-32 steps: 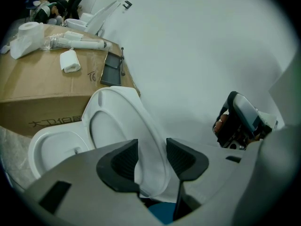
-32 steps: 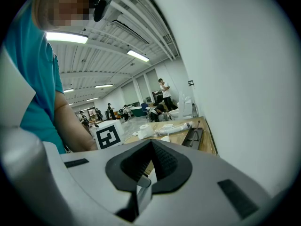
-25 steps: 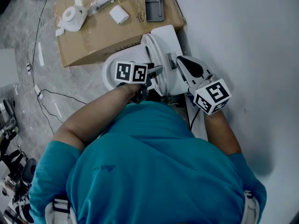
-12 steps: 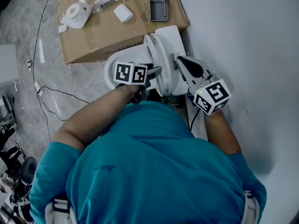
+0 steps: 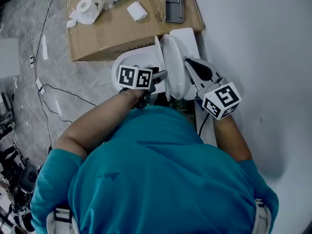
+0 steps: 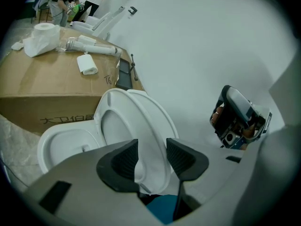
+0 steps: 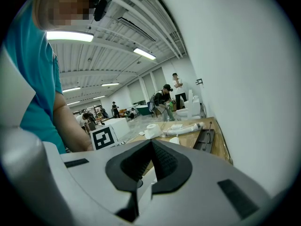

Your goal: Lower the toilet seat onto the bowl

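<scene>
L claw [image 6: 153, 147] grips upright toilet seat [image 6: 127, 109]; R claw [image 7: 151, 147] closed.

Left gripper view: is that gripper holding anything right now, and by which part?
Yes: the left gripper clamps the raised toilet seat by its near edge, one jaw on each face.
</scene>
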